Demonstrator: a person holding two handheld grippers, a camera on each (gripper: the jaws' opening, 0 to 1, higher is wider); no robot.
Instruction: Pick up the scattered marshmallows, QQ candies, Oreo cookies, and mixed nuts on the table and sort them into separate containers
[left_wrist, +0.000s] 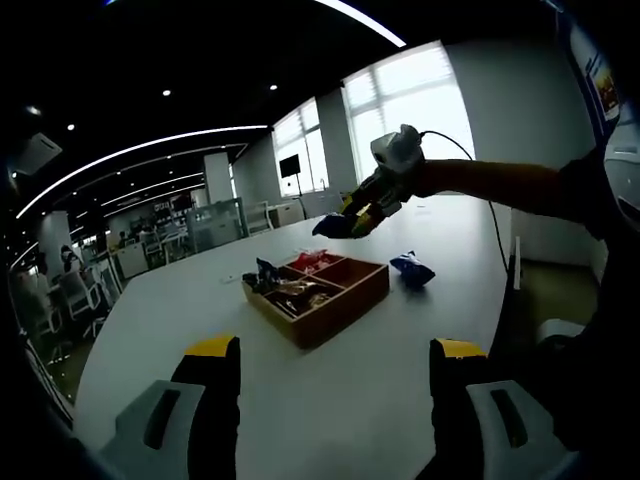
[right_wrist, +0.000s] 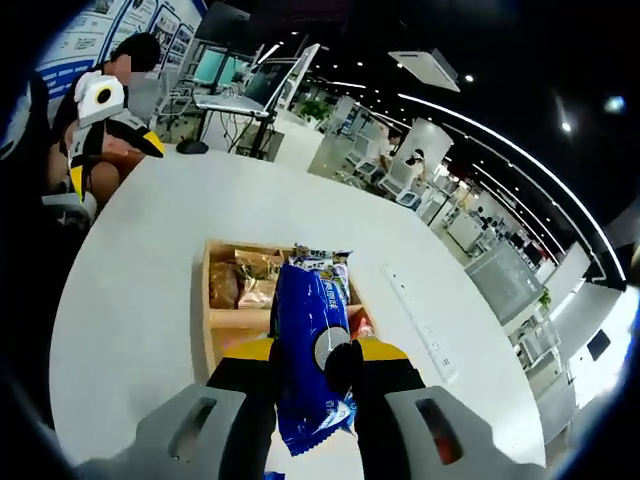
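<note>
Blue Oreo packet (right_wrist: 308, 350) clamped in right gripper (right_wrist: 312, 372) above wooden tray (right_wrist: 212, 318); left gripper (left_wrist: 335, 375) agape, empty. Next: lower into 1 compartment, release.

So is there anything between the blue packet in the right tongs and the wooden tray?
Nothing visible. The right tongs hold the blue packet in the air over the wooden tray, with open air between them.
</note>
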